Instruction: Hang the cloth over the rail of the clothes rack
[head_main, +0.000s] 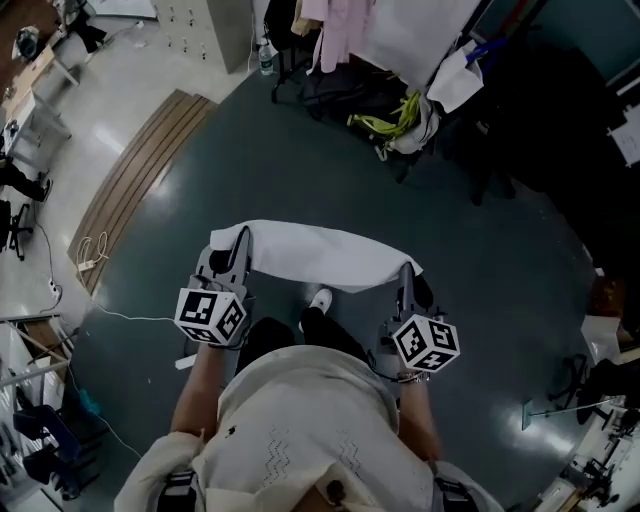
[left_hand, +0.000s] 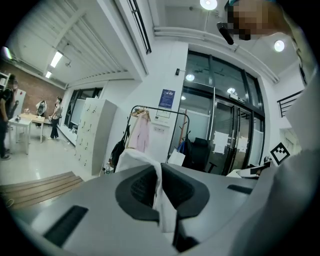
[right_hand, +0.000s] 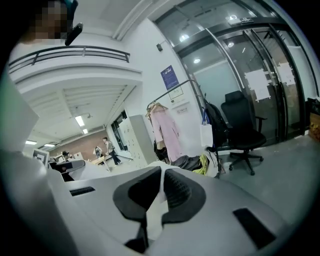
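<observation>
Left tongs (head_main: 240, 242), right tongs (head_main: 405, 272) clamp cloth (head_main: 320, 256), floor (head_main: 300, 170)

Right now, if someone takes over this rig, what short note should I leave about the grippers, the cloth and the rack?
Left gripper: jaws shut on one end of the cloth.
Right gripper: jaws shut on the other end.
Cloth: held spread between them, off the floor.
Clothes rack: ahead, not yet reached; a pink garment hangs on it.
Done: cloth picked up and spread.
To do: carry it to the rack, drape it over the rail, release.
</observation>
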